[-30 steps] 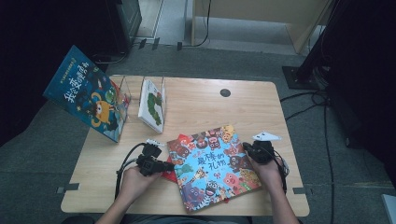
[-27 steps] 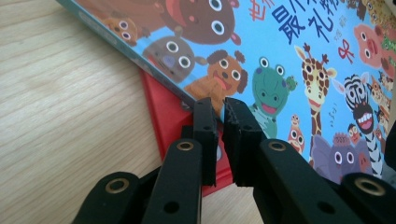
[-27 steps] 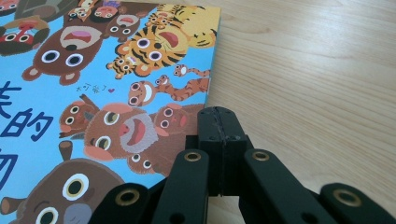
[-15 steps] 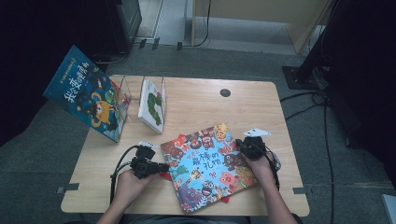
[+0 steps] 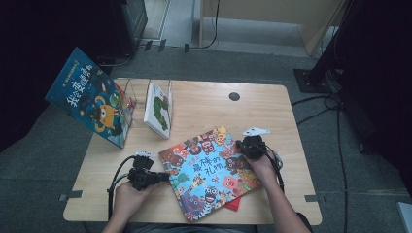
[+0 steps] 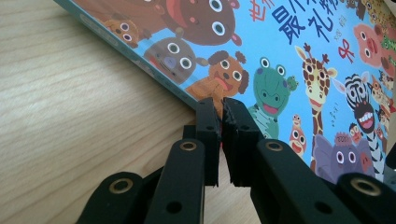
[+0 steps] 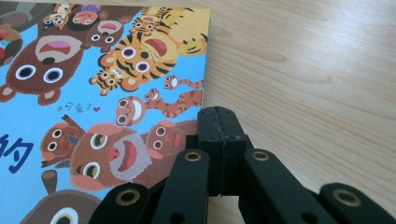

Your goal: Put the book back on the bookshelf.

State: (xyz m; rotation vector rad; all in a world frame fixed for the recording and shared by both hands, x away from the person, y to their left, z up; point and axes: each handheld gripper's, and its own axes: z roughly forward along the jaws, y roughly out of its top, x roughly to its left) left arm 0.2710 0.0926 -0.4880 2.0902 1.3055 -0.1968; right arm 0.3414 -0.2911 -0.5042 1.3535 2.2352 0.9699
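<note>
High view: two hands are seen coming in from the near edge of the wooden worktop [image 5: 204, 102]. A black claw is held in each hand. The left claw [image 5: 165, 177] is laid at the left edge of a bright animal picture book [image 5: 209, 172], which lies flat on the near half of the worktop. The right claw [image 5: 241, 145] is laid at the book's right edge, near the far right corner. A red book [image 5: 232, 206] is tucked under the picture book, and a small bit of it is seen at the near side.

Left gripper view: the left claw [image 6: 220, 103] is nearly pinched together, with a thin gap left between its jaws. Its tips are set at the book's edge [image 6: 154, 74], by a brown dog and a green frog. Whether the cover is nipped cannot be told.

Right gripper view: the right claw [image 7: 218, 112] is pressed tight together, right beside the cover's edge [image 7: 205, 70] near some tigers. Whether the cover is nipped cannot be told.

Farther back, a white book with a green caterpillar [image 5: 159, 109] is stood in a clear stand [image 5: 125, 92]. A blue monster book [image 5: 92, 97] is leaned at the far left corner. A small dark hole [image 5: 234, 96] is seen near the far edge.
</note>
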